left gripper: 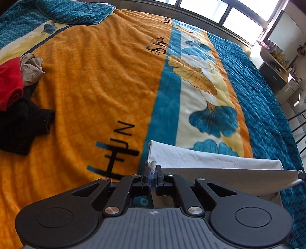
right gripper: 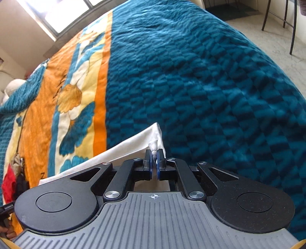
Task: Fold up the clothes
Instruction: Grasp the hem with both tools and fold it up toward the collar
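Observation:
A white garment (left gripper: 214,162) is stretched between both grippers, held a little above the bed. My left gripper (left gripper: 153,170) is shut on its left corner; a pinch of white cloth pokes out between the blue pads. My right gripper (right gripper: 154,155) is shut on the other corner of the same white garment (right gripper: 122,151), which runs off to the left under the gripper body. The right gripper's tip also shows at the far right edge of the left wrist view (left gripper: 302,175).
The bed carries an orange, teal and cream blanket (left gripper: 99,80) with leaf prints. A pile of red, beige and black clothes (left gripper: 17,99) lies at the left. A teal pillow (left gripper: 72,11) is at the far end. Shelves (left gripper: 281,63) and chair legs (right gripper: 283,17) stand beside the bed.

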The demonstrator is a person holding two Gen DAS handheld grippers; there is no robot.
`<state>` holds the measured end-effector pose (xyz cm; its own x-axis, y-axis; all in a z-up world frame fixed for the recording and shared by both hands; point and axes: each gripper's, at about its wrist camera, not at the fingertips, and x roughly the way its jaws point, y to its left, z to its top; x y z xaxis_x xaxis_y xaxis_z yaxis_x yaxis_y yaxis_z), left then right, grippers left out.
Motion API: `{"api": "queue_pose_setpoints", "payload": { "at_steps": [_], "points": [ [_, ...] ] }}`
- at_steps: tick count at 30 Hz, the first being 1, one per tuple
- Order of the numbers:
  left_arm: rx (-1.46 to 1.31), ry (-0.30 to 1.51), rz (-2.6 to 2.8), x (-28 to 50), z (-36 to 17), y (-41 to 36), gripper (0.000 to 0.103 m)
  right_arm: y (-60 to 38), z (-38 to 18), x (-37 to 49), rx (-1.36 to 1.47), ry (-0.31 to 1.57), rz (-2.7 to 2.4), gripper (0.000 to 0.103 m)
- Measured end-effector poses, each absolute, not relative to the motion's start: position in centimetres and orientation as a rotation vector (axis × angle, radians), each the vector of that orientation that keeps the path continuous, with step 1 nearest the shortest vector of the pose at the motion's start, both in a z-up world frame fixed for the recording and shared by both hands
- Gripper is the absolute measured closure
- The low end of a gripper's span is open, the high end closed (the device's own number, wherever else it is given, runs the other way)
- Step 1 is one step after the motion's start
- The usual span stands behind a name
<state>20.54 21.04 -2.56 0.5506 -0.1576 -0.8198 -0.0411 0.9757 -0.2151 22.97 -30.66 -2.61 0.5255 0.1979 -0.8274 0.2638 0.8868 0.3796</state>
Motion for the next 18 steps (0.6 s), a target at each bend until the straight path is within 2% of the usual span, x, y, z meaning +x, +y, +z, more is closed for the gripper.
{"api": "queue_pose_setpoints", "payload": {
  "at_steps": [9, 15, 18],
  "points": [
    [-0.103, 0.953, -0.027, 8.6, -5.0, 16.9, 0.101, -31.6, -5.4, 11.2, 0.516, 1.079, -0.054, 0.099],
    [-0.164, 0.896, -0.019, 6.1, -3.5, 17.5, 0.101, -32.2, -5.0, 8.1, 0.537, 1.033, -0.063, 0.099],
    [-0.136, 0.961, -0.010, 6.1, -4.8, 17.3, 0.101, -32.4, -4.8, 7.3, 0.521, 1.031, -0.067, 0.099]
  ]
}}
